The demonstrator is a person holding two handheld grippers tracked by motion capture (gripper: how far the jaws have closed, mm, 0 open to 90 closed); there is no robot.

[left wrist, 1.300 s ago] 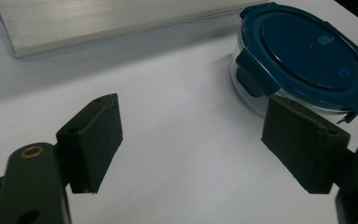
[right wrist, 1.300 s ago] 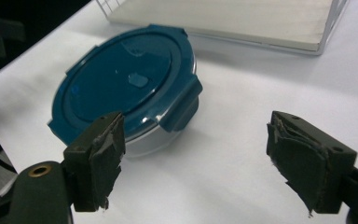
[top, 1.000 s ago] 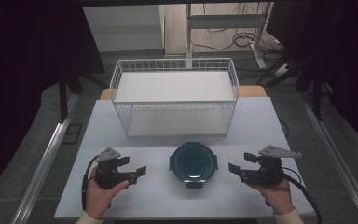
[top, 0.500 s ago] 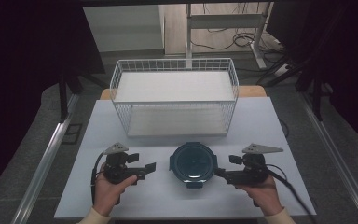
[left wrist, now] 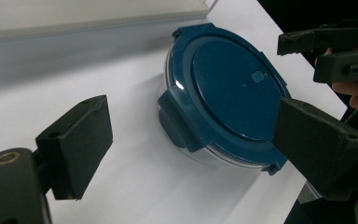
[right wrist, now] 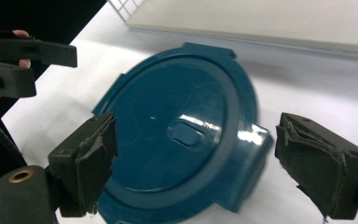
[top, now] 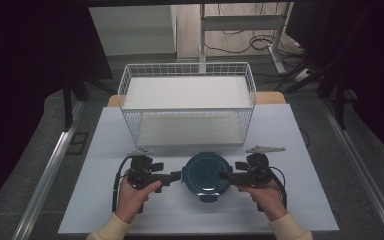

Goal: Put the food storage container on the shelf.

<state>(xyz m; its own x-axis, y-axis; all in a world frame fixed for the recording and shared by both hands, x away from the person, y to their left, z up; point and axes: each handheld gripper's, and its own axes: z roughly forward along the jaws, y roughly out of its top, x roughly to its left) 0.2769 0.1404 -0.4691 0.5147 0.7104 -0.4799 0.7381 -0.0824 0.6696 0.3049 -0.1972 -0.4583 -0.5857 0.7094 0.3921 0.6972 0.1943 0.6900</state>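
Observation:
A round clear container with a dark blue clip-on lid [top: 207, 175] sits on the white table, just in front of the wire basket. My left gripper [top: 176, 176] points at its left side, open, and its side clip [left wrist: 179, 123] lies between the jaws without touching them. From the right, my right gripper [top: 225, 176] faces the container, also open. In the right gripper view the lid [right wrist: 177, 135] lies between the spread jaws of that gripper [right wrist: 205, 158], with its right clip [right wrist: 249, 144] closest. Nothing is held.
A white wire basket [top: 187, 125] with a white floor stands behind the container at the table's far half. The white table top [top: 300, 150] has bare room left and right of the hands. Dark floor and metal rails surround the table.
Both grippers have moved inward toward the container from either side. The container has stayed in place.

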